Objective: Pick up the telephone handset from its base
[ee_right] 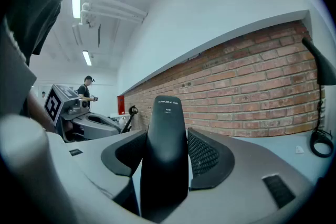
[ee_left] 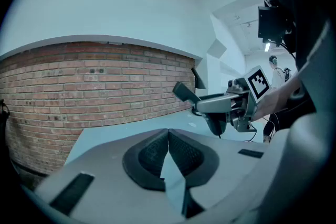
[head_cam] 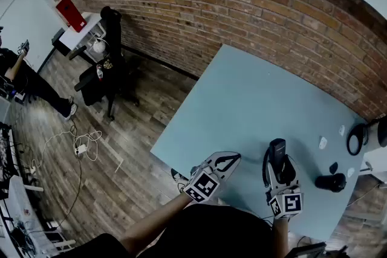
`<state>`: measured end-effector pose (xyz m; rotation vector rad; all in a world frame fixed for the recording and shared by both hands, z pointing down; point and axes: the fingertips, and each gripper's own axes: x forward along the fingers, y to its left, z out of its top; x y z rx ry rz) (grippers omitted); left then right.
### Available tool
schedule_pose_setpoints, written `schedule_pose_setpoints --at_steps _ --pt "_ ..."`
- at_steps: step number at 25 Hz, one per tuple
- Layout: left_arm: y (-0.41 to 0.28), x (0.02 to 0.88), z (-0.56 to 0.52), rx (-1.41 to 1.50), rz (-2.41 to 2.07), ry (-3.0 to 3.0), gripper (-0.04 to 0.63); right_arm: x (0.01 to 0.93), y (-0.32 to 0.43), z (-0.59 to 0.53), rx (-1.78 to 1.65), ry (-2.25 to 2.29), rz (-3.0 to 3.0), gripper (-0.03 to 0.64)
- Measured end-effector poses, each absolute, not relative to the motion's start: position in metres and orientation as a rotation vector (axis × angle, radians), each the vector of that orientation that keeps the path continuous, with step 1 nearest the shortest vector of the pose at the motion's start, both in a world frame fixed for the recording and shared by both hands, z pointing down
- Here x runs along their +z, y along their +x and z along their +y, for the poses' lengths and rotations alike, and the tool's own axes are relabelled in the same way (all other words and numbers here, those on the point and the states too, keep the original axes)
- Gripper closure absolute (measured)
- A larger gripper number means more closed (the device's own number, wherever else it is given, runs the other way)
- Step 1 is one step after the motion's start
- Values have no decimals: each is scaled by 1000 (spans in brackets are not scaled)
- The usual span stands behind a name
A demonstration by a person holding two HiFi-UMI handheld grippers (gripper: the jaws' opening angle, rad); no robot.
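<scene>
Gripping the handset (ee_right: 167, 165) across its sides, the right claw (head_cam: 277, 161) holds seemingly light, stiff, slick plastic; the left claw (ee_left: 168, 139) sits closed, empty.

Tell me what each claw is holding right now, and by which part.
Right claw clamps the black handset by its sides, top end sticking out. Left claw is shut and empty.

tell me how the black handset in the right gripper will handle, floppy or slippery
Probably stiff: the handset stands straight between the jaws of the right gripper, no sag. Its smooth shell may slip, though the textured pads should help. Slim, so likely light.
</scene>
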<state>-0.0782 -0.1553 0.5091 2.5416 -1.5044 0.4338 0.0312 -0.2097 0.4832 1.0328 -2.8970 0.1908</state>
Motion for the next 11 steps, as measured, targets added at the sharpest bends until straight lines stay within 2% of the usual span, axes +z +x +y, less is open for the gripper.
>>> schedule_pose_setpoints --at_steps 11 --pt "-83 514 -144 447 -1508 2517 584 491 29 -204 216 1023 -2885 373"
